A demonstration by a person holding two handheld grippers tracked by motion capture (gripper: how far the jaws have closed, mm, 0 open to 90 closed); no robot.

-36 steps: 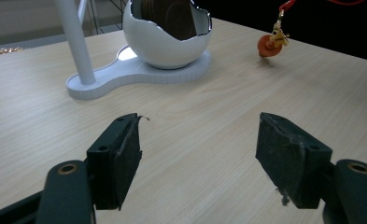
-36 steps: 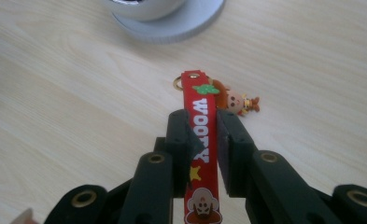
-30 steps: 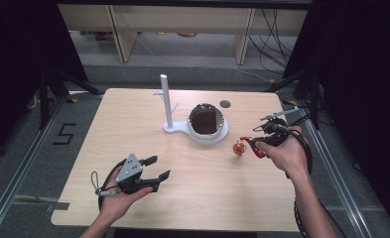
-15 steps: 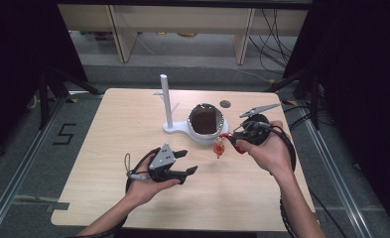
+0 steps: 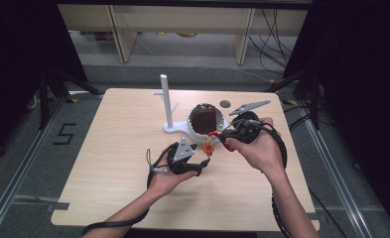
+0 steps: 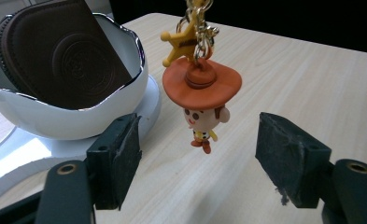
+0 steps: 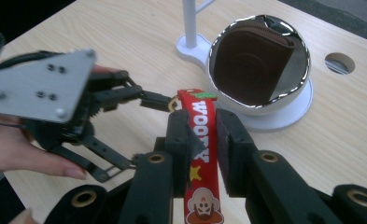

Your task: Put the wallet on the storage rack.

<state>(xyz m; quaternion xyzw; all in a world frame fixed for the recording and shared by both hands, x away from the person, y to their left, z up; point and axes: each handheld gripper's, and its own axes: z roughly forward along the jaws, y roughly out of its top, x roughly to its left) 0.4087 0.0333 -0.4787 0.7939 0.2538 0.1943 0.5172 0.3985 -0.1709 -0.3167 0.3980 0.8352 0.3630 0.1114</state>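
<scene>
Right gripper (image 7: 202,140) clamps the red strap (image 7: 203,140); the cowboy figure (image 6: 201,100) dangles frame-centre between the wide-open left gripper (image 6: 197,156) jaws.

strap (image 7: 203,140): red, white letters, yellow star
figure (image 6: 201,100): orange hat, yellow star charm
bowl (image 6: 69,119): white, chrome rim
wallet (image 6: 64,56): dark brown

keychain chain (image 6: 197,18) cut off at the top edge of the left gripper view. red strap (image 7: 202,154) cropped at the bottom edge of the right gripper view, lower print partly hidden between the jaws.
</scene>
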